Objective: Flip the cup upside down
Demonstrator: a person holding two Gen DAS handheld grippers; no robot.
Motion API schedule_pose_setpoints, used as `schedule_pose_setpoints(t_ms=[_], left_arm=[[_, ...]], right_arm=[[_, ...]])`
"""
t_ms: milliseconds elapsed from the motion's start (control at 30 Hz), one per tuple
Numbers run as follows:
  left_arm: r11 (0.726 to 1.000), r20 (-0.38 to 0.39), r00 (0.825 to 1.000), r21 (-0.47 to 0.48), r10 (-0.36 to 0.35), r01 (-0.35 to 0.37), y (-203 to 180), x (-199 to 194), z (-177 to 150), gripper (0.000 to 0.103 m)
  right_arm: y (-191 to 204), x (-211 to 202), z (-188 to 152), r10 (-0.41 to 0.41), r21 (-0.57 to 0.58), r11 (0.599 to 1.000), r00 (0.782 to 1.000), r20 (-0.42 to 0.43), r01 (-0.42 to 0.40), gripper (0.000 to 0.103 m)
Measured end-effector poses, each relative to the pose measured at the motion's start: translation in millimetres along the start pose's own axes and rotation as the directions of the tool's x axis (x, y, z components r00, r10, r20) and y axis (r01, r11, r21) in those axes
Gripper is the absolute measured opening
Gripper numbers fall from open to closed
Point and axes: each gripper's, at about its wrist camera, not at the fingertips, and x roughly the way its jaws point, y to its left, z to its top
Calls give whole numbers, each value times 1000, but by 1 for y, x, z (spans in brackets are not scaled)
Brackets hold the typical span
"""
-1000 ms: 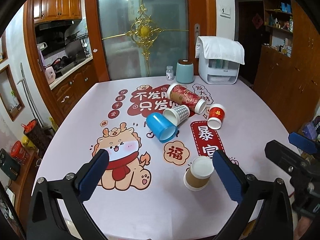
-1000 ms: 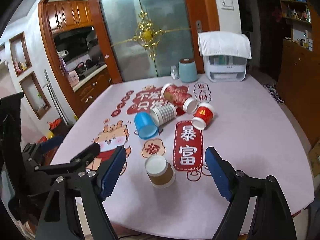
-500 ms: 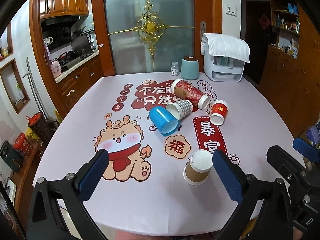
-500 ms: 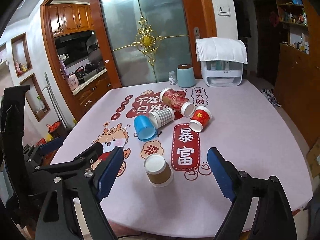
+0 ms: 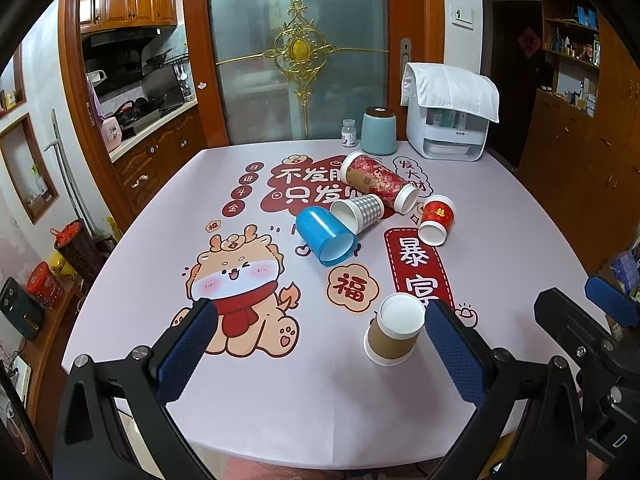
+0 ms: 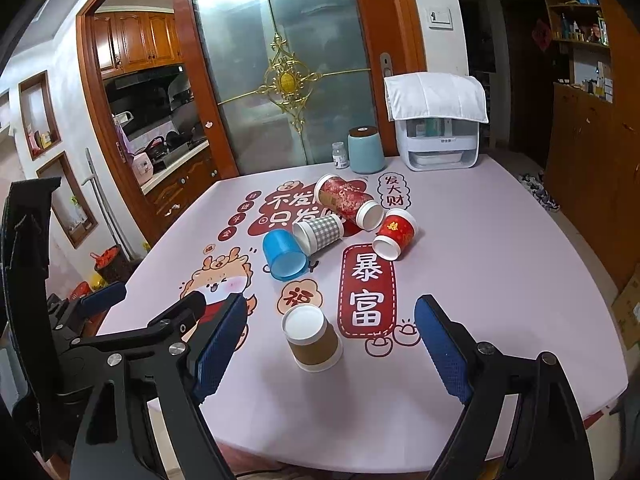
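Observation:
A brown paper cup [image 5: 394, 336] stands upside down on the table near the front, white base up; it also shows in the right wrist view [image 6: 312, 338]. Behind it several cups lie on their sides: a blue cup [image 5: 325, 236], a checked cup [image 5: 358, 213], a tall red patterned cup [image 5: 378, 182] and a small red cup [image 5: 437, 219]. My left gripper [image 5: 320, 344] is open and empty, held above the table's near edge. My right gripper [image 6: 330, 346] is open and empty, with the brown cup between its fingers in view but farther off.
A pink printed tablecloth [image 5: 160, 248] covers the table. At the back stand a teal canister [image 5: 379, 130], a small white bottle [image 5: 349, 133] and a white appliance under a cloth [image 5: 450, 120]. The left gripper's frame [image 6: 100, 320] shows in the right wrist view.
Both grippers have drawn back and risen a little from the table; the cups look farther away. No cup has moved.

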Motion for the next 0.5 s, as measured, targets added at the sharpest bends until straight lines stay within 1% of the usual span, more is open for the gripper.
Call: schedule_pose_setpoints(t_ms=[200, 500], left_arm=[[1000, 4, 1000, 0, 2, -2, -1, 2, -1, 102], [1000, -1, 1000, -3, 16, -16, -2, 3, -2, 102]], right_arm=[[-1, 3, 0, 0, 1, 1000, 1000, 5, 0, 87], [-1, 7, 0, -1, -3, 1000, 1000, -9, 1, 87]])
